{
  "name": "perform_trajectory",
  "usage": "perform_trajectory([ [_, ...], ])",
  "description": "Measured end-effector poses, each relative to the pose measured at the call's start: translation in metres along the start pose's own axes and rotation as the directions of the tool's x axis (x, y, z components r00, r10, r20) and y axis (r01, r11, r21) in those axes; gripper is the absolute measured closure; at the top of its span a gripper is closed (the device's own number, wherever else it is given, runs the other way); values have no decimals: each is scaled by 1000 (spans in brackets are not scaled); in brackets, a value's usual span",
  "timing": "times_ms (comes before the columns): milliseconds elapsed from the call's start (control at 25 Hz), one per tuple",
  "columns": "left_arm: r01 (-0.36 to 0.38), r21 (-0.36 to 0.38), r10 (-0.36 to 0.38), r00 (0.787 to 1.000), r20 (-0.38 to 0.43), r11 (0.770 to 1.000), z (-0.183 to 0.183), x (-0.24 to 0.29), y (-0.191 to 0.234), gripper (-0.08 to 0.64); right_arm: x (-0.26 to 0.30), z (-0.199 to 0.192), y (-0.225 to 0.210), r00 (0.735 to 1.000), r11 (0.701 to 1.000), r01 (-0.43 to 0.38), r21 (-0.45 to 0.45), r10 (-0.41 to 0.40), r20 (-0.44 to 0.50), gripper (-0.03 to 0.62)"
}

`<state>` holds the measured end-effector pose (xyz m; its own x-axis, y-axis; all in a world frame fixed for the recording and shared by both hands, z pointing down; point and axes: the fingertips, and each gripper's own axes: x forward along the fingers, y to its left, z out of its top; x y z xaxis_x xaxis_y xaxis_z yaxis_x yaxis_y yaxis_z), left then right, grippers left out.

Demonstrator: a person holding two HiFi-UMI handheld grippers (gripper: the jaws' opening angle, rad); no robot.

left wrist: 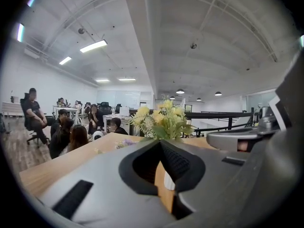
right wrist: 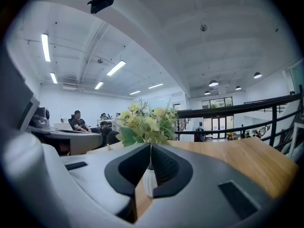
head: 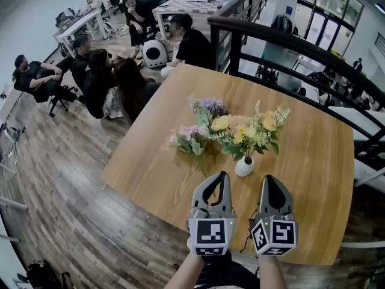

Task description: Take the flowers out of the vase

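Flowers (head: 246,128) stand in the small white vase (head: 244,166) on the table (head: 313,179), near the person's edge. Both tongs, left gripper (head: 220,176) and right gripper (head: 268,179), are clenched on nothing just before it — better open 1, pinch them low, and steady the vase with the other.

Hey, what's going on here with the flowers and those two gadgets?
A person at a wooden table holds a grasping tool in each hand. The left tool and right tool are both closed and empty, side by side, pointing at a small white vase and stopping short of it. The yellow flowers stand in the vase, not yet taken out. Two purple-pink sprigs lie on the table to its left.
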<state>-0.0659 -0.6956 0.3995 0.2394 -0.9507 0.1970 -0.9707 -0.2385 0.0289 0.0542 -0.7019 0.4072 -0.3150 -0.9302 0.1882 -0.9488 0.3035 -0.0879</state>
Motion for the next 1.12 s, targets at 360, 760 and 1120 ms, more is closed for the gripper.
perform_trajectory([
  [360,2,-28,-3,999,-34,1000,-12,30,22,528,42,-19,5,997,1000,-7,-14,6,-80,563],
  [760,-16,-52,12,997,-74,999,-28,45,44,528,68,-36,6,991,1000,-8,-26,4,-136,540],
  [1120,-16,-76,8,995,-104,997,-41,54,53,528,86,-51,7,981,999,-38,-32,31,-190,451],
])
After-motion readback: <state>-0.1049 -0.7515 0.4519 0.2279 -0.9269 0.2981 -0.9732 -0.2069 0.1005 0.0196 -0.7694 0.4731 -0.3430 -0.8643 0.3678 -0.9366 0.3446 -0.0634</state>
